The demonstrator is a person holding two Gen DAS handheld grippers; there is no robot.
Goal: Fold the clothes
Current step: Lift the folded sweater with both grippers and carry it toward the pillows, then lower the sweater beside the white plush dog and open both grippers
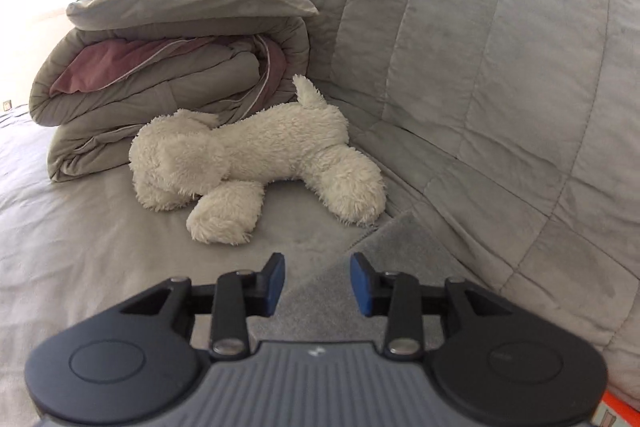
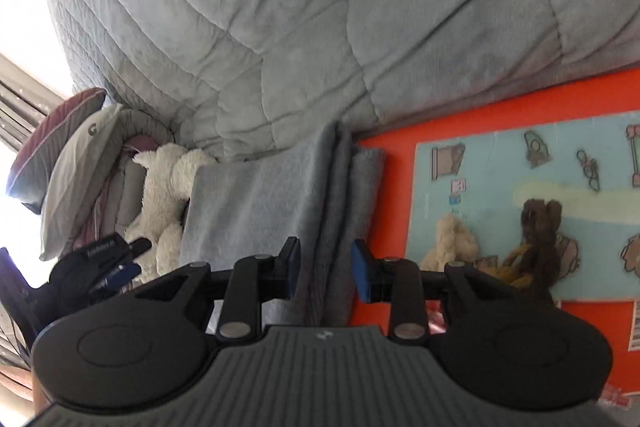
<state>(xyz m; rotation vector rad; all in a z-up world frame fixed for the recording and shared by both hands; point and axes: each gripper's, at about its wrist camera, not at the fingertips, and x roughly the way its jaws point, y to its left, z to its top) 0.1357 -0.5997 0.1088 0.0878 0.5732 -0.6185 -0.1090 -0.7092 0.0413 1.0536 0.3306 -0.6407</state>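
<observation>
Our left gripper (image 1: 318, 281) and right gripper (image 2: 326, 269) both gape, holding nothing, over one folded grey towel (image 2: 256, 203); one white plush dog (image 1: 256, 163) lies mid-frame.

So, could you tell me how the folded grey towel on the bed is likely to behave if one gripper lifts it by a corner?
The grey towel looks soft and fleecy, so it would probably droop. It lies in loose layers, so a one-corner lift would likely let the fold fall open. It seems light, and pushed, it would probably bunch on the quilt.
</observation>
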